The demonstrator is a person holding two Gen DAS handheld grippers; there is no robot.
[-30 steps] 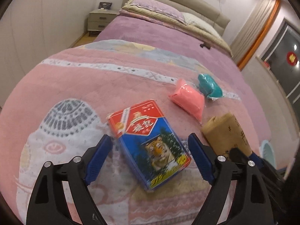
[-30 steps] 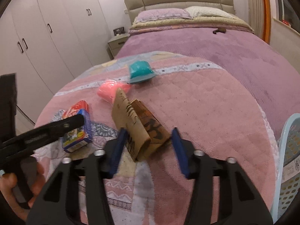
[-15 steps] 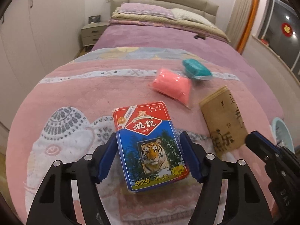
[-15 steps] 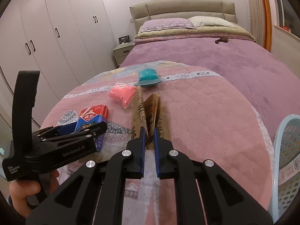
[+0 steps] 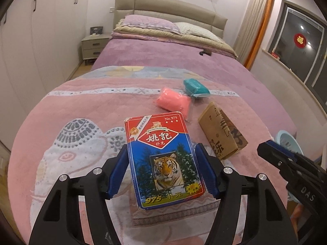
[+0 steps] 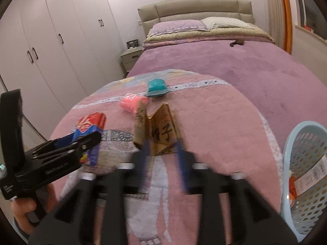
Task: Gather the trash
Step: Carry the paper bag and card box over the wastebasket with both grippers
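A pink quilted blanket [image 5: 85, 106] covers the foot of the bed in the left wrist view. On it the left gripper [image 5: 163, 170] clamps the playing-card box [image 5: 162, 159] between its blue pads. Beyond lie a pink packet [image 5: 173, 102], a teal packet [image 5: 195, 86] and a brown paper bag [image 5: 221, 131].

From the right wrist view, the same blanket [image 6: 214, 110] spreads ahead. The right gripper [image 6: 162, 153], blurred, has its jaws spread around the brown paper bag [image 6: 158, 130]. A pale blue basket [image 6: 306, 173] stands at the right edge.
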